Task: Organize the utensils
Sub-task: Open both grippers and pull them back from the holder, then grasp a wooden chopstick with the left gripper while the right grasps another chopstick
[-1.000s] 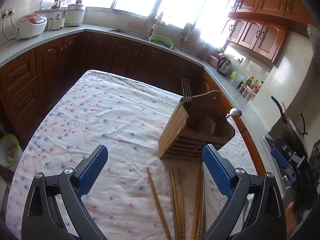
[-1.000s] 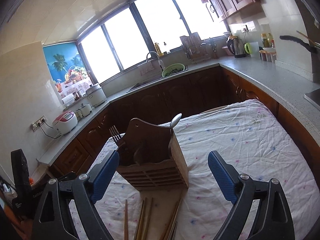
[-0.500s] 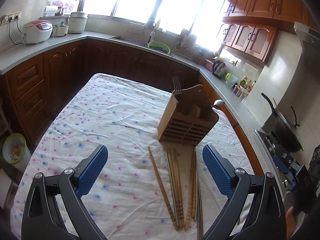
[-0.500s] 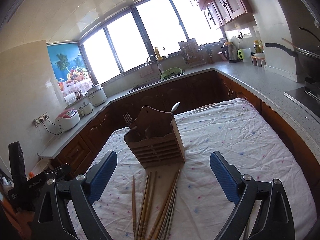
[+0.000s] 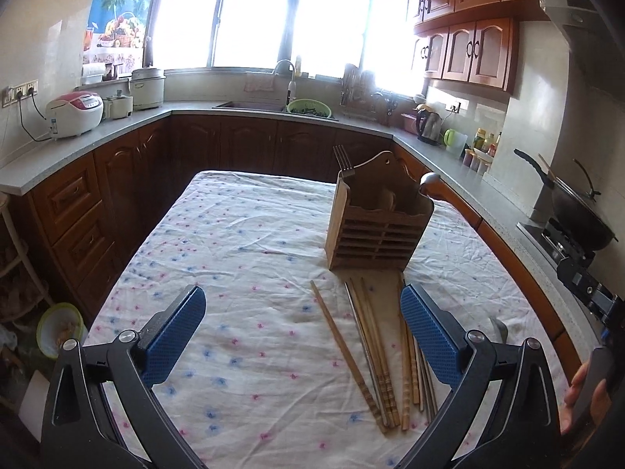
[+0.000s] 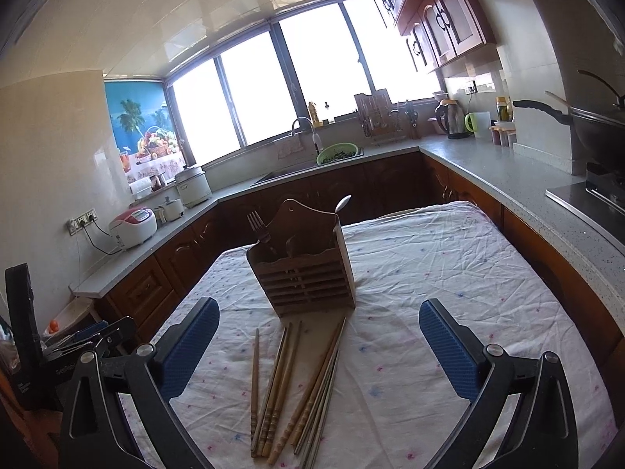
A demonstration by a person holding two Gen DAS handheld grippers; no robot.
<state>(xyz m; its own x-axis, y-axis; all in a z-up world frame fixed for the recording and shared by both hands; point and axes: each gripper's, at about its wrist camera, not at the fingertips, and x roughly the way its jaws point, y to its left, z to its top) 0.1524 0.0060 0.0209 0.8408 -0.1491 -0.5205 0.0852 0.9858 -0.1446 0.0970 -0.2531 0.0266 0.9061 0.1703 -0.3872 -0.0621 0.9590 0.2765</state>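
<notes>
1. The left gripper (image 5: 302, 336) and right gripper (image 6: 319, 346) were spread wide, empty.
2. The chopsticks (image 6: 291, 383) were seen loose ahead between the right gripper's fingers, before the wooden holder (image 6: 302, 265).
3. Light, stiff, slippery sticks were judged best pinched mid-shaft.

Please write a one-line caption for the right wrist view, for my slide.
Open right hand-held gripper above chopsticks lying on the tablecloth before a wooden utensil holder.

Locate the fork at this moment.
The fork stands tines up in the left end of the wooden holder on the table, seen in both wrist views; a spoon sticks out at the opposite end.
</notes>
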